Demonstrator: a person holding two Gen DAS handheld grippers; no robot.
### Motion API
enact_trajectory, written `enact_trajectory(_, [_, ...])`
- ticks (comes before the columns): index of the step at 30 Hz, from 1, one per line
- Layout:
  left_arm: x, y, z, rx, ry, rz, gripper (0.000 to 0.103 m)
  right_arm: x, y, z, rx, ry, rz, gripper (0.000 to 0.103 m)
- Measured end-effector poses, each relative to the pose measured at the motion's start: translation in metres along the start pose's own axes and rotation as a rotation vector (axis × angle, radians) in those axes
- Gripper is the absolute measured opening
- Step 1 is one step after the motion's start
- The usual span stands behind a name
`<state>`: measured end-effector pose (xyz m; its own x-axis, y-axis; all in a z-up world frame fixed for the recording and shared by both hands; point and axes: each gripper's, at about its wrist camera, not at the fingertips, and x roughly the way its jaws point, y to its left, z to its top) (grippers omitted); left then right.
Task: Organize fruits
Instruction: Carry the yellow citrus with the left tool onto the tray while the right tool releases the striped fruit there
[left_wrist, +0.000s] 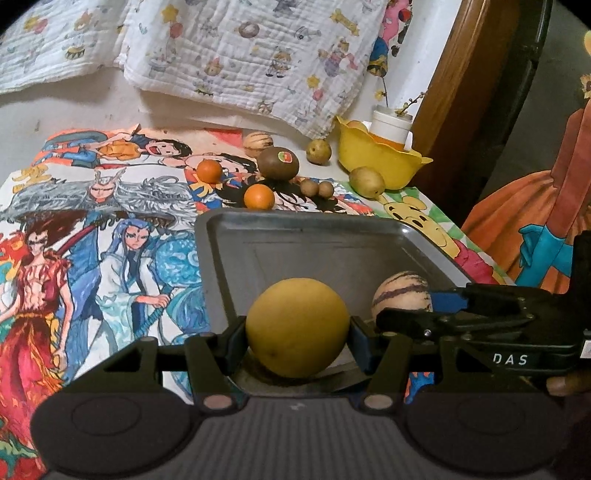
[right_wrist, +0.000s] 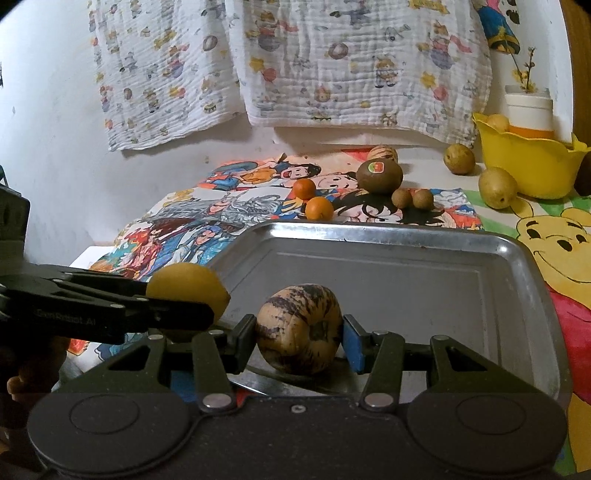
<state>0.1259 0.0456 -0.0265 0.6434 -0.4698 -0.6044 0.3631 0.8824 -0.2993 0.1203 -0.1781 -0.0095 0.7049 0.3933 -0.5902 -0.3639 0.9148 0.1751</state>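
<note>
**Two fruits held over the tray's near edge**

The left gripper (left_wrist: 297, 334) points slanting downward, and its pads press on both sides of a yellow round fruit (left_wrist: 297, 326). Just beside it, the right gripper (right_wrist: 299, 334) slants down the same way and clamps a striped melon-like fruit (right_wrist: 299, 328). Both fruits are at the near edge of the metal tray (right_wrist: 406, 236); whether they touch it I cannot tell.

tray (right_wrist: 406, 236): dull scuffed metal | bowl (right_wrist: 528, 173): glossy yellow plastic | hanging cloth (right_wrist: 332, 66): crinkled cotton
</note>
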Motion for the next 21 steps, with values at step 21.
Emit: enact_trajectory(21, [-0.031, -0.019, -0.009, 0.051, -0.071, 0.063, 0.082, -0.031, -0.007, -0.014, 0.021, -0.066, 0.026, 0.069])
